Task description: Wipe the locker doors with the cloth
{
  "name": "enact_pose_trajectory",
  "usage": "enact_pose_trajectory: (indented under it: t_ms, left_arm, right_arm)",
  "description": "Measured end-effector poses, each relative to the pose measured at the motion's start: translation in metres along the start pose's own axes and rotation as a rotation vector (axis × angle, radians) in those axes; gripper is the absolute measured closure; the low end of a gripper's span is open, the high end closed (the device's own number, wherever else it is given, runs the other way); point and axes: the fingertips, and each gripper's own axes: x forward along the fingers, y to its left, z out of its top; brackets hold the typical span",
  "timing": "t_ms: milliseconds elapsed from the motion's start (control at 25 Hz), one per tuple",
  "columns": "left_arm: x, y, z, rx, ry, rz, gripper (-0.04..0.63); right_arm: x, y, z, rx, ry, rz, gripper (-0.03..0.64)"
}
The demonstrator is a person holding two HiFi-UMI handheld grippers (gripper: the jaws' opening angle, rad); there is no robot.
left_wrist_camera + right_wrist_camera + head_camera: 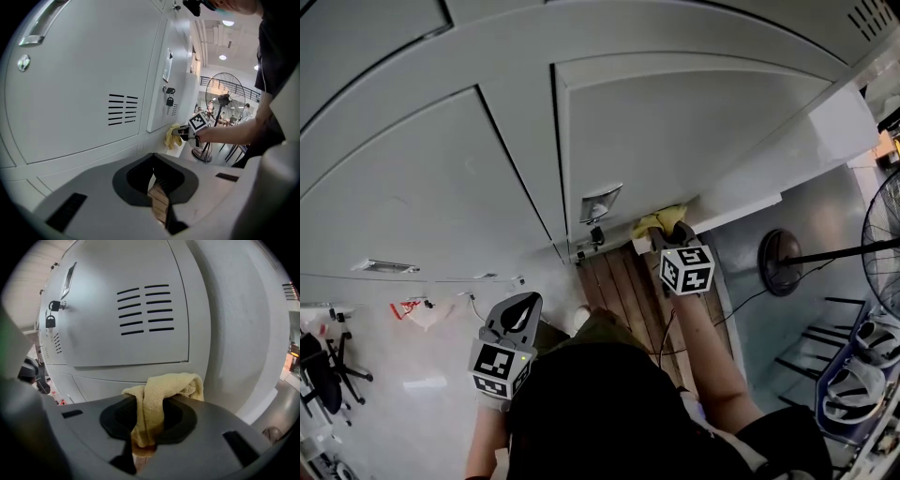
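Grey locker doors (675, 131) fill the head view. A yellow cloth (661, 222) is pressed near the lower edge of one door, and my right gripper (675, 239) is shut on it. In the right gripper view the cloth (154, 399) hangs folded out of the jaws of the right gripper (147, 434), just in front of a vented door (131, 301). My left gripper (514, 314) is held back near the person's body, shut with nothing in it. The left gripper view looks past the left gripper (158, 197) to the cloth (171, 136) and the right gripper (180, 132) by the locker base.
Keys hang from a lock (49, 319) on the door to the left of the cloth. A wooden slatted board (619, 291) lies below the lockers. A floor fan (886, 234) with a round base (778, 262) stands to the right. An office chair (323, 370) is at far left.
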Motion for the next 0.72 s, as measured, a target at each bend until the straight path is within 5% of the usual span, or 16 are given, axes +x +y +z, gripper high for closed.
enact_pose_trajectory:
  t_ms: [720]
  left_arm:
    - [-0.027,0.01,-0.014,-0.031,-0.018,0.053,0.586]
  right_arm:
    - [0.013,0.062,-0.006,0.059,0.007,0.108,0.538]
